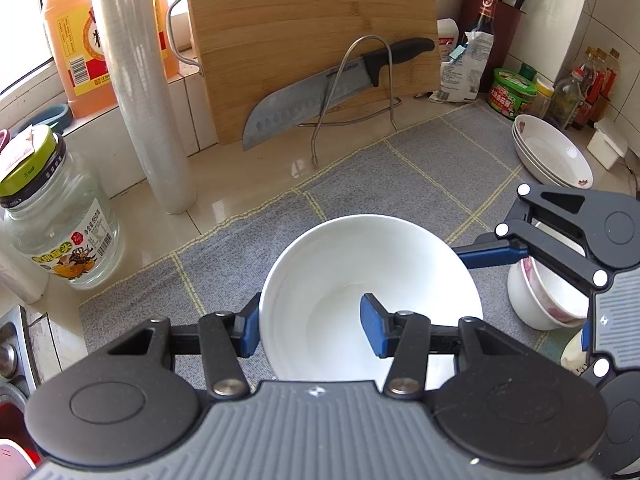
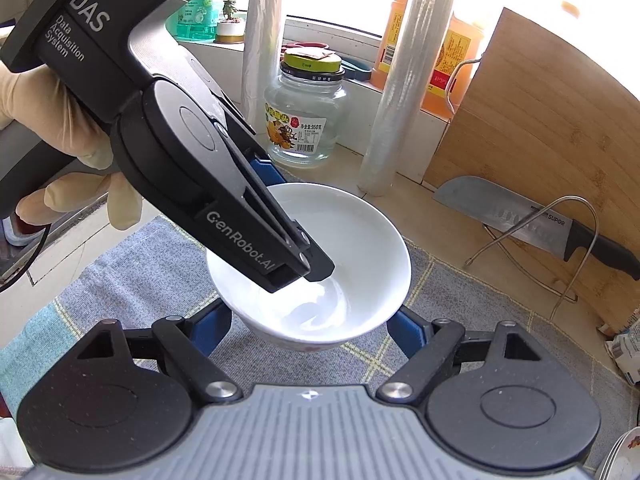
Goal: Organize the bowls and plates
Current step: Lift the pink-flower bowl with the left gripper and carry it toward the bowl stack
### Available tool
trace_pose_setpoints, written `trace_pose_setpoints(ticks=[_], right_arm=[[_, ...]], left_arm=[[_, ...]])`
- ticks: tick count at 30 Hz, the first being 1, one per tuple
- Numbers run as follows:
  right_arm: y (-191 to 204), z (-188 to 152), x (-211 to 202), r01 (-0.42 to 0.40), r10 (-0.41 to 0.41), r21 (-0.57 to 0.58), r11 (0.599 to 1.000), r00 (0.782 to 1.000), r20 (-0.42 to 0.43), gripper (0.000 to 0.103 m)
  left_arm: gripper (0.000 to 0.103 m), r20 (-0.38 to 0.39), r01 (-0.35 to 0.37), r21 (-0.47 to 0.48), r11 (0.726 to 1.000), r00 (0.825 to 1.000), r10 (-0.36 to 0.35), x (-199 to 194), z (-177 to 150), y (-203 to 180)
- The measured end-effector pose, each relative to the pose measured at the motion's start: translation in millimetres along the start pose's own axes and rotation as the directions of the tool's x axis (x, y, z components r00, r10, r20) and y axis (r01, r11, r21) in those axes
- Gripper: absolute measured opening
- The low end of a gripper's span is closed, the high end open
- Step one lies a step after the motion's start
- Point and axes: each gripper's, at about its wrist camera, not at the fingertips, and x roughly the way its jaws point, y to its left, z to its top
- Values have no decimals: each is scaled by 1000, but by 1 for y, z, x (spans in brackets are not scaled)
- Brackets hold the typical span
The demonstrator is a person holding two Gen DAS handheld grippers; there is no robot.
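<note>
Grey checked mat [image 1: 400, 168] covers tiled kitchen counter; left gripper [image 1: 316, 330] pinches white bowl [image 1: 340, 264]; right gripper [image 2: 308, 326] straddles it.

Daylight from a window [image 2: 328, 12] floods a tiled wall [image 1: 580, 8] and beige counter [image 1: 240, 196].

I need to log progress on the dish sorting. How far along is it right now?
Done: a stack of plates sits at the mat's far right, and small bowls are nested beside it. In hand: the left gripper pinches the white bowl by its rim, while the right gripper's fingers straddle its base. Left: this bowl has no resting place yet, probably the nested bowls.
</note>
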Motion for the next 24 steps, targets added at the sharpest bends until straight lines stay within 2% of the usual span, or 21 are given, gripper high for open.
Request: trace_pose_setpoints(ticks=[24], right_arm=[[-17,-49,-63,21,-21,18,1000,1000,16,88]], left_arm=[[50,9,33,34,999,999,-33,-20,4,-78]])
